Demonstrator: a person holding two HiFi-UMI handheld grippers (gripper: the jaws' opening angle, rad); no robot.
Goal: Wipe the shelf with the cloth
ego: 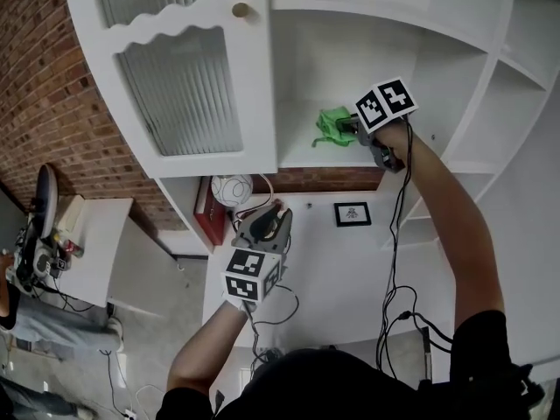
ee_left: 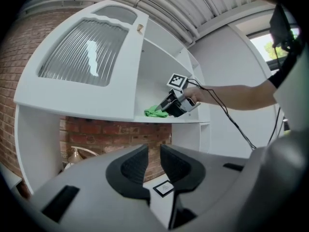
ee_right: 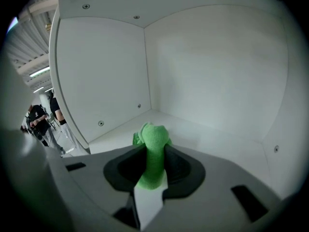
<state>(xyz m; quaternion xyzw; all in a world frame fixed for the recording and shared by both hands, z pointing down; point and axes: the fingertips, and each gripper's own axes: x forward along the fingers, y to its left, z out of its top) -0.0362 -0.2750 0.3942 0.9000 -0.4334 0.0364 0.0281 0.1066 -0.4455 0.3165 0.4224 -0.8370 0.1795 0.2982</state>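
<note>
- Grey left gripper [ego: 262, 227] hangs below the shelf [ego: 296, 152], jaws narrowly parted on nothing, well away from the work.
- Green fleecy cloth [ego: 331, 126] lies bunched on that smooth white board, just left of my tool.
- Right gripper [ego: 346, 129] is nearer and pinches a soft fold; I'd sweep leftward along the board.

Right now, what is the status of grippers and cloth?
Right gripper shut on green cloth, cloth on shelf. Left gripper empty, jaws slightly apart. No obstacle seen.
</note>
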